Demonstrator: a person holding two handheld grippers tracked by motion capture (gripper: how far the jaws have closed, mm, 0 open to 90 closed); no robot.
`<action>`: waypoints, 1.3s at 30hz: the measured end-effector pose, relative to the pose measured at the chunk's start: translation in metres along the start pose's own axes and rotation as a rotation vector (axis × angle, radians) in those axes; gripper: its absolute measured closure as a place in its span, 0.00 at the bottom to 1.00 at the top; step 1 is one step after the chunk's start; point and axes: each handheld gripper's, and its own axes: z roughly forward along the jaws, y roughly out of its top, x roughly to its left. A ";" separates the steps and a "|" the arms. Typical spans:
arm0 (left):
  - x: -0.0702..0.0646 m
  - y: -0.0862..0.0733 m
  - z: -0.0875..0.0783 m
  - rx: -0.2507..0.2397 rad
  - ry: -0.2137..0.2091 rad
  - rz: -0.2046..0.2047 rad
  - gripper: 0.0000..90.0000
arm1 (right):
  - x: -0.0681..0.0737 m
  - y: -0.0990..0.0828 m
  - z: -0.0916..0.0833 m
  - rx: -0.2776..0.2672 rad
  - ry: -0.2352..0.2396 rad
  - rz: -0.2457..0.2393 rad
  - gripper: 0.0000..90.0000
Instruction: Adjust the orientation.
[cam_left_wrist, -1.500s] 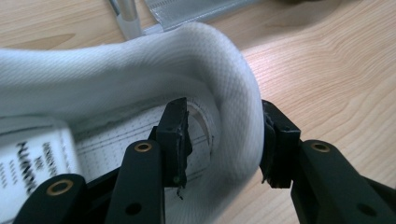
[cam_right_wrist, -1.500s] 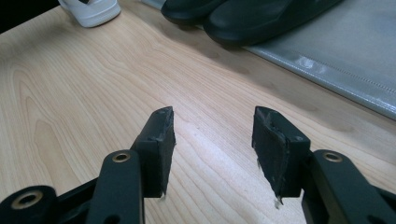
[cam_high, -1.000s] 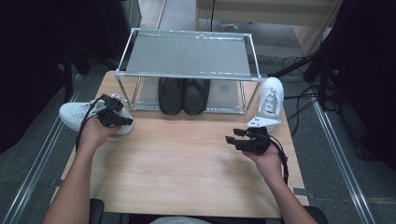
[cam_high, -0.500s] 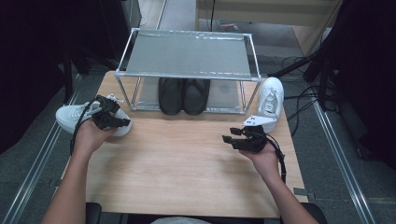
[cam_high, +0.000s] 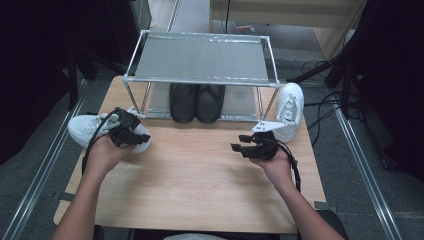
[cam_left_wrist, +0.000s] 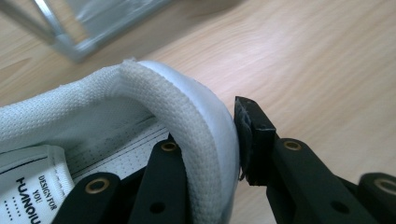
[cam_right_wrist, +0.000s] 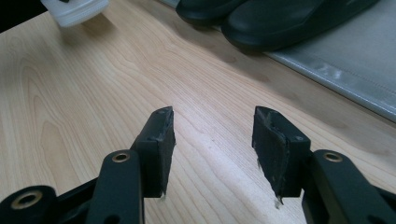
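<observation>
Left gripper (cam_high: 131, 136) clamped on the heel collar of a white sneaker (cam_high: 89, 129): one jaw inside the shoe, the other against the outer heel wall. Sneaker sits at the left edge of the table (cam_high: 200, 185), just left of the rack (cam_high: 200, 57), its toe past the table edge. Right gripper (cam_high: 241, 143) over bare wood at right, jaws apart with nothing between them. Second white sneaker (cam_high: 290, 102) stands right of the rack. Pair of black shoes (cam_high: 196, 101) on the rack's lower shelf.
</observation>
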 end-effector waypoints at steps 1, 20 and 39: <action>-0.005 0.001 0.000 -0.005 -0.007 0.005 0.83 | 0.000 0.001 0.001 0.002 0.001 0.002 0.56; -0.103 0.024 0.005 -0.040 -0.055 0.118 0.83 | 0.001 0.003 0.004 0.004 0.013 0.000 0.55; -0.157 0.039 0.031 0.003 -0.197 0.209 0.82 | 0.000 -0.004 -0.005 0.006 -0.016 0.015 0.55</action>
